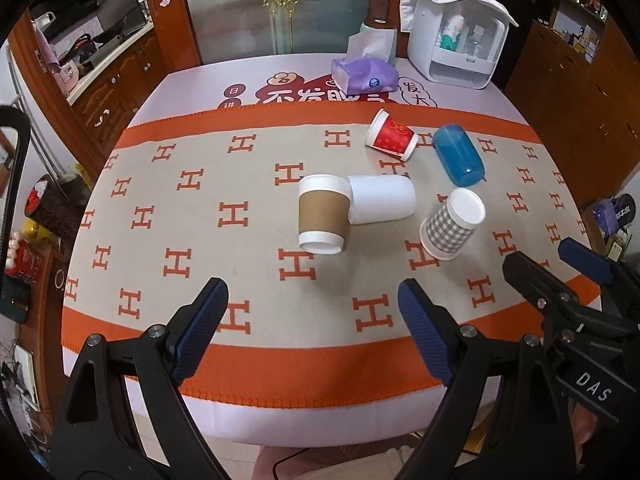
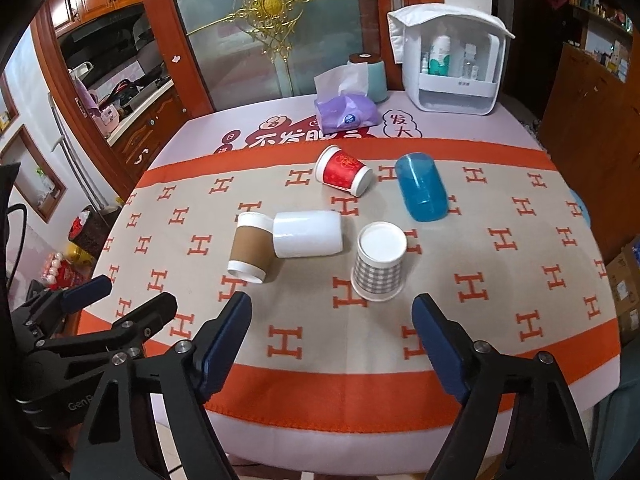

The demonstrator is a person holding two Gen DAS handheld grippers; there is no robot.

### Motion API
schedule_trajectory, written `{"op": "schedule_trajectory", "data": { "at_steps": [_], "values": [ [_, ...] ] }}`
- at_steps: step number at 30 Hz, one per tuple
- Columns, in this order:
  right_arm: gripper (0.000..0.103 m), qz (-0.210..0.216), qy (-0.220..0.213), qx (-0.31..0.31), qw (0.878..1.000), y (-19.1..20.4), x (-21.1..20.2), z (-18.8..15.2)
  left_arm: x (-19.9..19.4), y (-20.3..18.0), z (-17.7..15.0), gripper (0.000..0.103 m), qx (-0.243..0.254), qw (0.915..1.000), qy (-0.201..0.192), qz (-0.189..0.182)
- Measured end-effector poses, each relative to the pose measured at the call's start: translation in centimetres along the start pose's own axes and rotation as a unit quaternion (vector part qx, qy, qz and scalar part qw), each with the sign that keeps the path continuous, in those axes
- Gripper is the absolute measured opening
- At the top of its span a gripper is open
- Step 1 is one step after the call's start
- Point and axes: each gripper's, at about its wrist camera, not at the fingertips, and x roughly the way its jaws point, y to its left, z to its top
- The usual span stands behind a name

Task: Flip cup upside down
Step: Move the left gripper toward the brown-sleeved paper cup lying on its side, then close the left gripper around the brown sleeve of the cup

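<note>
Both your left tongs (image 1: 312, 312) and right tongs (image 2: 332, 328) gape wide, empty; the grey-checked paper cup (image 2: 379, 261) already stands inverted, so reach next for the brown-sleeved paper cup (image 1: 323, 215) lying sideways.

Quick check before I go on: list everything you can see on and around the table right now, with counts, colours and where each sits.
Gingham cup: 1, grey-white check, upside down, centre-right of cloth.
Sleeved cup: 1, white with brown sleeve, on its side, centre-left.
White cup: 1, plain white, on its side, touching the sleeved cup.
Red cup: 1, red with white rims, on its side, farther back.
Blue cup: 1, translucent blue, on its side, right of the red cup.
Cloth: 1, beige with orange H pattern and orange border, covering the table.
Tissue pack: 1, purple, back of table.
Storage box: 1, white, back right.
Left gripper: black with blue pads, open, empty.
Right gripper: same, open, empty.
</note>
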Motion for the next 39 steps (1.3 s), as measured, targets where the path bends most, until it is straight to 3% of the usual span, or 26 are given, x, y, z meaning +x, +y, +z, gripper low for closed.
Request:
{"op": "schedule_trajectory", "data": {
  "at_steps": [10,19,25,39],
  "values": [
    [0.083,-0.003,0.010,-0.005,1.000,1.0,3.8,4.3,4.1,2.5,4.2,0.086,0.009,0.9999,0.010,0.007],
    [0.072,0.009,0.053,0.001,0.999,1.4,10.1,6.2,11.5,4.2,7.5,0.086,0.005,0.9965,0.072,-0.041],
    [0.072,0.016,0.086,0.023,0.996,1.0,14.4,5.2,17.4,4.0,8.0,0.085,-0.022,0.9880,0.130,-0.080],
    [0.072,0.017,0.134,0.053,0.989,-0.8,18.3,1.7,23.7,2.1,6.7,0.081,-0.031,0.9817,0.164,-0.092]
  ]
}}
